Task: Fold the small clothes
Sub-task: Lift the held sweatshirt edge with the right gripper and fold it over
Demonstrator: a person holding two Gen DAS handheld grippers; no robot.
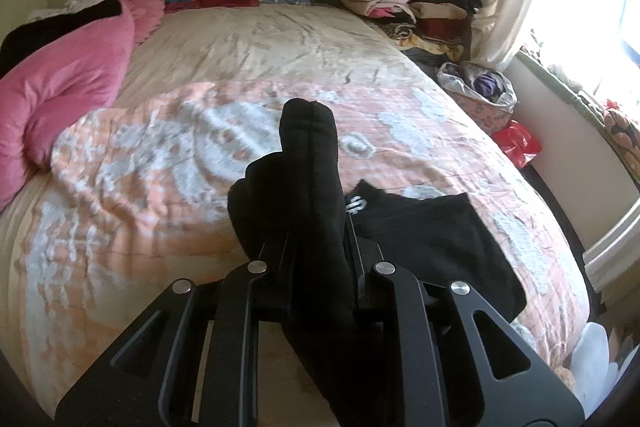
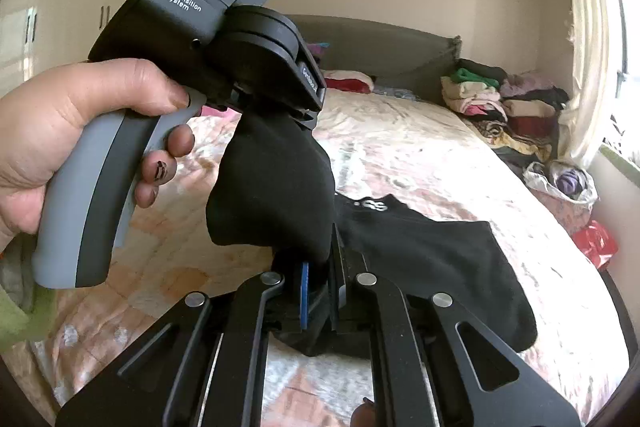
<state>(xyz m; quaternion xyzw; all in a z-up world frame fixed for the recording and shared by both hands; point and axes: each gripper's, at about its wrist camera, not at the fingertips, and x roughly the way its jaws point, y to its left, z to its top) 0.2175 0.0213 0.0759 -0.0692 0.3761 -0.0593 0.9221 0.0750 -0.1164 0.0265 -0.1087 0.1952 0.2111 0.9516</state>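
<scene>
A black sock (image 1: 308, 187) is held in the air over the bed by both grippers. My left gripper (image 1: 316, 247) is shut on one end of it. In the right wrist view the left gripper (image 2: 280, 115) hangs above and the sock (image 2: 276, 195) droops from it down into my right gripper (image 2: 320, 291), which is shut on the other end. A second black sock (image 2: 432, 251) with white lettering lies flat on the bedspread to the right; it also shows in the left wrist view (image 1: 432, 239).
The bed has a peach and white quilt (image 1: 160, 167). A pink duvet (image 1: 68, 75) lies at the left. Stacks of folded clothes (image 1: 404, 3) sit at the far right. A plastic bag (image 1: 480, 87) and a red bag (image 1: 516, 143) lie beside the window wall.
</scene>
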